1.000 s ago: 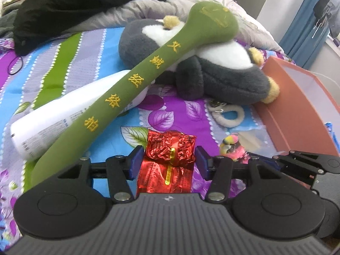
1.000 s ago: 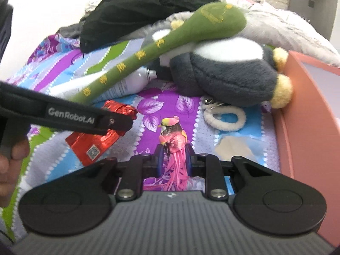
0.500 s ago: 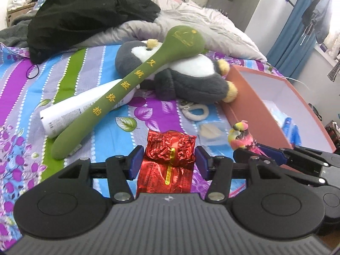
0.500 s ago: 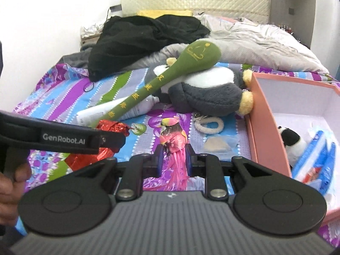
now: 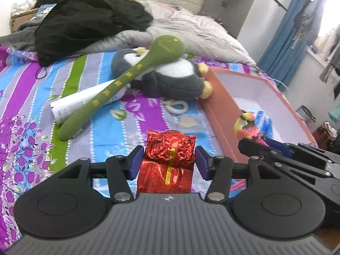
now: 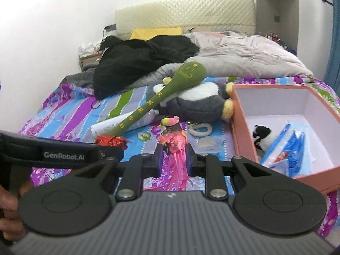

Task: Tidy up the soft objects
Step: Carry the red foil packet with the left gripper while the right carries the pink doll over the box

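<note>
You are gripping a crinkled red foil packet [image 5: 170, 161] in your left tongs [image 5: 169, 161], its sides pinched between the blue pads, and you are holding it above the striped floral bedsheet [image 5: 25, 97]. Your right tongs [image 6: 173, 159] are clamping a pink parrot toy [image 6: 173, 140] (its yellow-green head is sticking up past the fingertips), and they are hovering just left of the orange box [image 6: 240, 131] that is holding a small panda plush [image 6: 262, 137] and blue packets [image 6: 295, 146]. Farther up the bed, a green plush mallet [image 5: 131, 78] is lying across a grey penguin plush [image 5: 174, 80] and a white bottle [image 5: 78, 102].
</note>
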A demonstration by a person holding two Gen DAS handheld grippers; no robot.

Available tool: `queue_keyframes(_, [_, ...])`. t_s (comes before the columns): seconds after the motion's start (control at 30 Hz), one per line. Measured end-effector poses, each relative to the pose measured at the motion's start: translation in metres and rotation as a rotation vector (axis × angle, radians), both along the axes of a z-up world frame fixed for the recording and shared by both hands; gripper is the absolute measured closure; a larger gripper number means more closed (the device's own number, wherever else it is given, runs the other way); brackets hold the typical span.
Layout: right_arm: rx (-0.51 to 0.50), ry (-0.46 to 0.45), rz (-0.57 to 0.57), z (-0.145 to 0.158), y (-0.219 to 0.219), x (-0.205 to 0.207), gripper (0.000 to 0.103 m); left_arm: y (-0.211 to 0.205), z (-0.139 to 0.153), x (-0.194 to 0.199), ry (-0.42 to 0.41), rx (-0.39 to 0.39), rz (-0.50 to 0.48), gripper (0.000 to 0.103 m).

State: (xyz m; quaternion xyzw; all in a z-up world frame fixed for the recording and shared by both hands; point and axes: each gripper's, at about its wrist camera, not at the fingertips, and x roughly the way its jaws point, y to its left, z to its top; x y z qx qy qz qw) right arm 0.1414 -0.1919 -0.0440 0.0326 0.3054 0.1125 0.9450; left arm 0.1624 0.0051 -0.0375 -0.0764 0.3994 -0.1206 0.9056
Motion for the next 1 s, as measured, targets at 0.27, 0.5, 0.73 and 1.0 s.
queue_keyframes(0.27, [0.026,0.009,-0.092,0.011,-0.031,-0.030,0.079,-0.025,0.021,-0.025,-0.025,0.008,-0.064,0.044])
queue_keyframes(0.5, [0.011,-0.001,-0.167,0.024,-0.067,-0.060,0.079,-0.059,0.034,-0.043,-0.055,-0.006,-0.135,0.044])
queue_keyframes(0.73, [-0.010,-0.005,-0.234,0.036,-0.095,-0.091,0.079,-0.100,0.046,-0.057,-0.082,0.001,-0.230,0.044])
queue_keyframes(1.0, [0.019,0.039,-0.300,0.030,-0.122,-0.092,0.079,-0.142,0.047,-0.054,-0.066,-0.006,-0.333,0.044])
